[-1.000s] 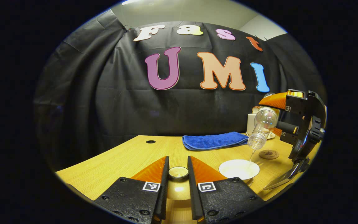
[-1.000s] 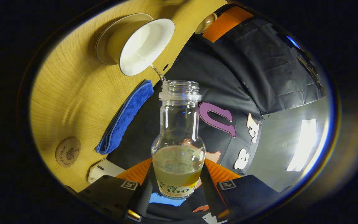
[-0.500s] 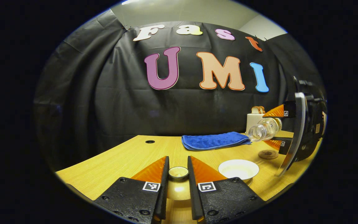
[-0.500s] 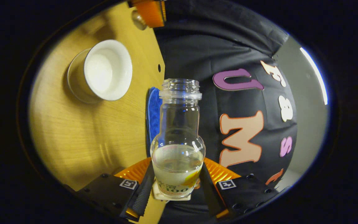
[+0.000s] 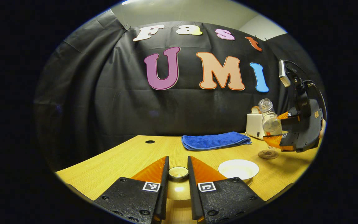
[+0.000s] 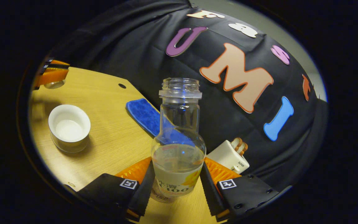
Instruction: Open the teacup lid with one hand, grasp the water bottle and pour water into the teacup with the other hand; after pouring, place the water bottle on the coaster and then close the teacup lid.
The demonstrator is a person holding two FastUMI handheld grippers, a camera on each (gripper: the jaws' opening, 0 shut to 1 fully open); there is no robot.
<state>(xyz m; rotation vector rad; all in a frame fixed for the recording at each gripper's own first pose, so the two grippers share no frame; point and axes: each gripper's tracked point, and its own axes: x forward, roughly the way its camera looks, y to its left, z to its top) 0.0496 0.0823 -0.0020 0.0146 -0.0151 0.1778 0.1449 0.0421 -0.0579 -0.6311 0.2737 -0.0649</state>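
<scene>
My left gripper (image 5: 177, 160) is shut on the knob of the teacup lid (image 5: 179, 188), which it holds low over the table. To its right stands the white teacup (image 5: 238, 169), uncovered, with water in it (image 6: 69, 127). In the right gripper view my right gripper (image 6: 176, 165) is shut on the clear water bottle (image 6: 179, 149), which is upright, uncapped and partly full. The left gripper view shows that bottle (image 5: 269, 119) and the right gripper (image 5: 273, 129) directly over the round coaster (image 5: 268, 154). I cannot tell whether the bottle's base touches the coaster.
A folded blue towel (image 5: 214, 140) lies at the back of the wooden table (image 5: 120, 161). A small white toaster toy (image 5: 255, 126) stands behind the coaster. There is a cable hole (image 5: 150, 142) at the back left. The left gripper (image 6: 50, 74) shows far off in the right gripper view.
The bottle swung from tipped over the teacup to upright and moved right, over the coaster. The stream of water has stopped. The left gripper and lid stayed still.
</scene>
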